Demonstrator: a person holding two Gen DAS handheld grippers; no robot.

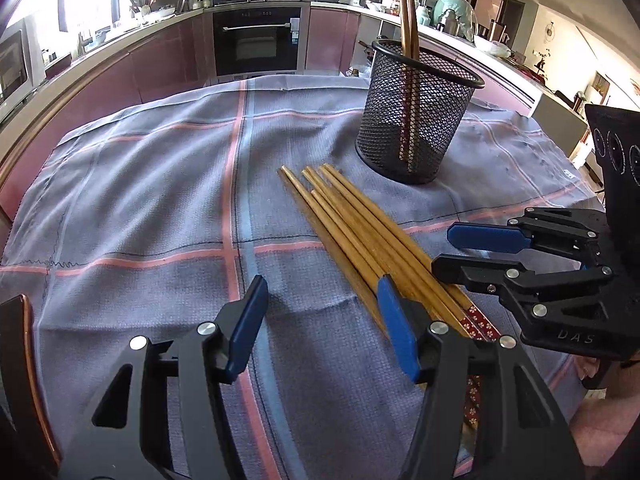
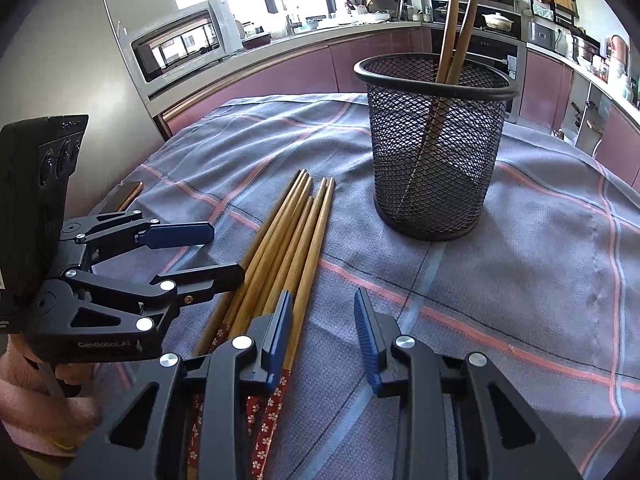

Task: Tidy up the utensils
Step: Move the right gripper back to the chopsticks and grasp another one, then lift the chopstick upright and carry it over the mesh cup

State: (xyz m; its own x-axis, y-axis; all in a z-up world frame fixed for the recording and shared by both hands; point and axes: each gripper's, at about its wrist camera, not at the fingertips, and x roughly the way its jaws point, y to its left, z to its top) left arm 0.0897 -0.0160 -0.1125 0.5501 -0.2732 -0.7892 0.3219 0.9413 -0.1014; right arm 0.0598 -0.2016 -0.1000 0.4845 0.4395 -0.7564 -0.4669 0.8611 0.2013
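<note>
Several wooden chopsticks (image 1: 360, 228) with red flowered ends lie in a bundle on the grey checked cloth (image 1: 140, 200); they also show in the right wrist view (image 2: 288, 236). A black mesh holder (image 1: 416, 112) stands behind them with two chopsticks upright inside, also seen in the right wrist view (image 2: 436, 144). My left gripper (image 1: 322, 304) is open and empty, its right finger just above the bundle. My right gripper (image 2: 322, 320) is open and empty, its left finger over the bundle's right side. Each gripper shows in the other's view, the right one (image 1: 460, 252) and the left one (image 2: 224, 252).
The cloth (image 2: 540, 240) covers a table in a kitchen. A dark flat object (image 2: 124, 196) lies at the table's left edge. Counters, an oven (image 1: 256, 40) and a microwave (image 2: 180, 44) lie beyond the table.
</note>
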